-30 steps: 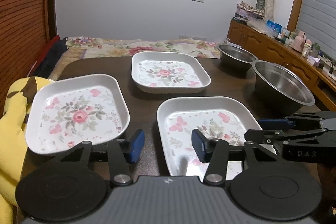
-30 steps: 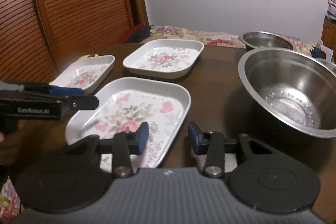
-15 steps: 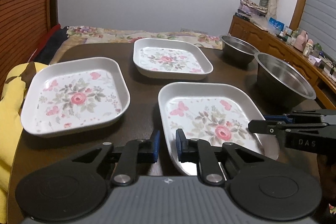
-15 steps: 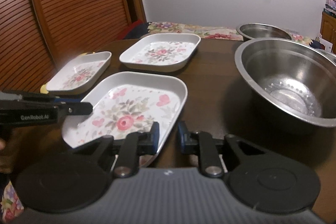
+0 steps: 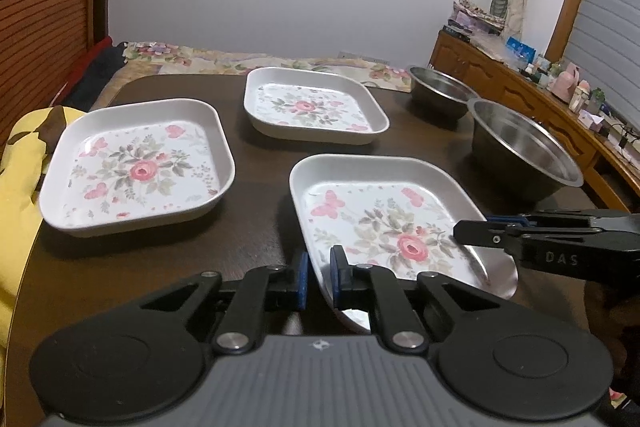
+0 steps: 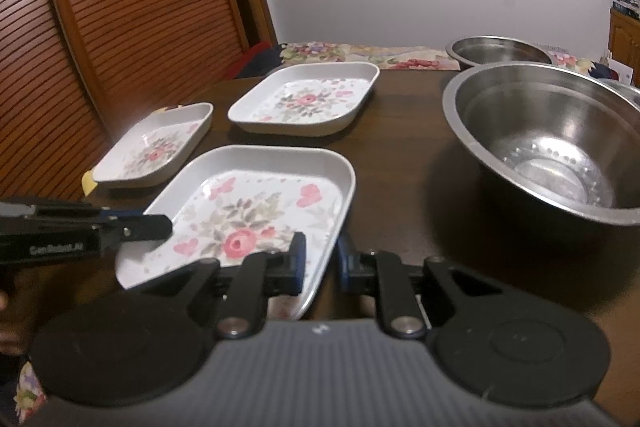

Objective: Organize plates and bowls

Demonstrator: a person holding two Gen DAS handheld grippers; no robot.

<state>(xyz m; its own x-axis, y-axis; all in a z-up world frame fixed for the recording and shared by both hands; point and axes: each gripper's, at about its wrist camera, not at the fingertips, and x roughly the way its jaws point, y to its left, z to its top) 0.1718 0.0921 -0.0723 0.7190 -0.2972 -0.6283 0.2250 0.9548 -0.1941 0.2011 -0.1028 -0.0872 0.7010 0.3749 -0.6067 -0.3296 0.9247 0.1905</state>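
Three white square plates with pink flowers lie on the dark table (image 5: 256,195). The near plate (image 5: 380,227) (image 6: 248,211) is held from both sides. My left gripper (image 5: 320,279) is closing its jaws on the plate's near left rim, and its blue pads (image 5: 338,275) press on it. My right gripper (image 6: 322,259) is shut on the near right rim. Each gripper shows in the other's view: the right gripper (image 5: 472,231) and the left gripper (image 6: 160,225). A second plate (image 5: 136,167) lies to the left, a third plate (image 5: 312,107) further back.
A large steel bowl (image 5: 524,147) (image 6: 552,143) stands right of the plates, a smaller steel bowl (image 5: 438,87) behind it. Yellow cloth (image 5: 20,167) hangs at the table's left edge. A wooden sideboard (image 5: 520,83) with clutter runs along the right wall, a slatted door (image 6: 120,7) along the left.
Both grippers stood open beside the near plate's front corners. Their jaws have since closed onto its rim, one on each side.
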